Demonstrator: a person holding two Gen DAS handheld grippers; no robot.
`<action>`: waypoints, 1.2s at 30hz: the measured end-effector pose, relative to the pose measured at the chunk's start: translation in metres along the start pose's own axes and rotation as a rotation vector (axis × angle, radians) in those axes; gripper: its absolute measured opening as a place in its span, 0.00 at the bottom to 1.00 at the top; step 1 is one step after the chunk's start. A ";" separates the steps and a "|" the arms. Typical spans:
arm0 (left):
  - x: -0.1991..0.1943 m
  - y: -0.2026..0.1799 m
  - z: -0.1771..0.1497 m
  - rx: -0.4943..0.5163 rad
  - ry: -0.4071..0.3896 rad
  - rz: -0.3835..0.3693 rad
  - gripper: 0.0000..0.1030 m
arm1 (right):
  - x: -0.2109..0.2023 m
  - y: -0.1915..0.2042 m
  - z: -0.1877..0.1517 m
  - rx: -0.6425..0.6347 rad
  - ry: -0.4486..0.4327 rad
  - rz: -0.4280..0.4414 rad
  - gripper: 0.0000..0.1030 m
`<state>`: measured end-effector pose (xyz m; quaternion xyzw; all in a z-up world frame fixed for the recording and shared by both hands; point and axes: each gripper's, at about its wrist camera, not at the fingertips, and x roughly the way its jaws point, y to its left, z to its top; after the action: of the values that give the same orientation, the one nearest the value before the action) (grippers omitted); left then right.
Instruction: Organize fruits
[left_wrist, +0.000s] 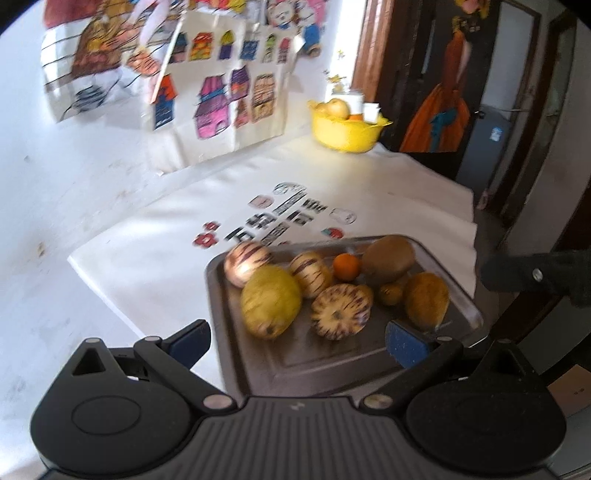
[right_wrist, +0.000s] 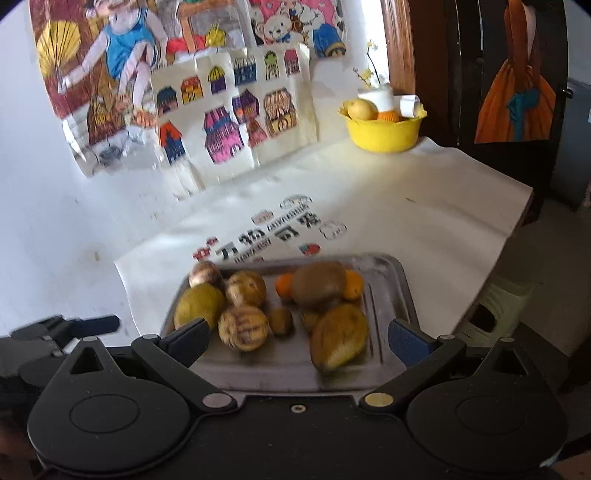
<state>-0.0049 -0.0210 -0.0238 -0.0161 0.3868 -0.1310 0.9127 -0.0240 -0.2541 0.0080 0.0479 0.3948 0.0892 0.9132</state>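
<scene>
Both claws released, nothing gripped: left gripper (left_wrist: 297, 343) and right gripper (right_wrist: 299, 338) hover over metal tray (right_wrist: 391, 354) of fruit; yellow bowl (right_wrist: 384, 133) at 1 o'clock.

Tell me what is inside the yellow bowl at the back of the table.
The yellow bowl holds a pale yellow fruit, something orange and white paper-like items. Anything lower down is hidden by the bowl's wall and the things on top.

Table (right_wrist: 424, 206) under white printed cloth (right_wrist: 221, 229) | metal tray (right_wrist: 391, 280) near front edge | yellow bowl (right_wrist: 384, 134) far corner
</scene>
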 end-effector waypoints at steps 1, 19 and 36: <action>-0.001 0.001 0.000 -0.001 0.004 0.010 1.00 | 0.000 0.002 -0.002 -0.012 0.008 -0.009 0.99; -0.008 -0.010 -0.001 0.053 -0.005 0.052 1.00 | 0.001 0.004 -0.009 -0.031 0.041 -0.031 0.99; -0.005 -0.009 0.001 0.061 -0.008 0.056 1.00 | 0.005 0.004 -0.009 -0.027 0.045 -0.031 0.99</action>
<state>-0.0098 -0.0284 -0.0180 0.0219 0.3794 -0.1171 0.9175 -0.0276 -0.2490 -0.0005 0.0273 0.4149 0.0816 0.9058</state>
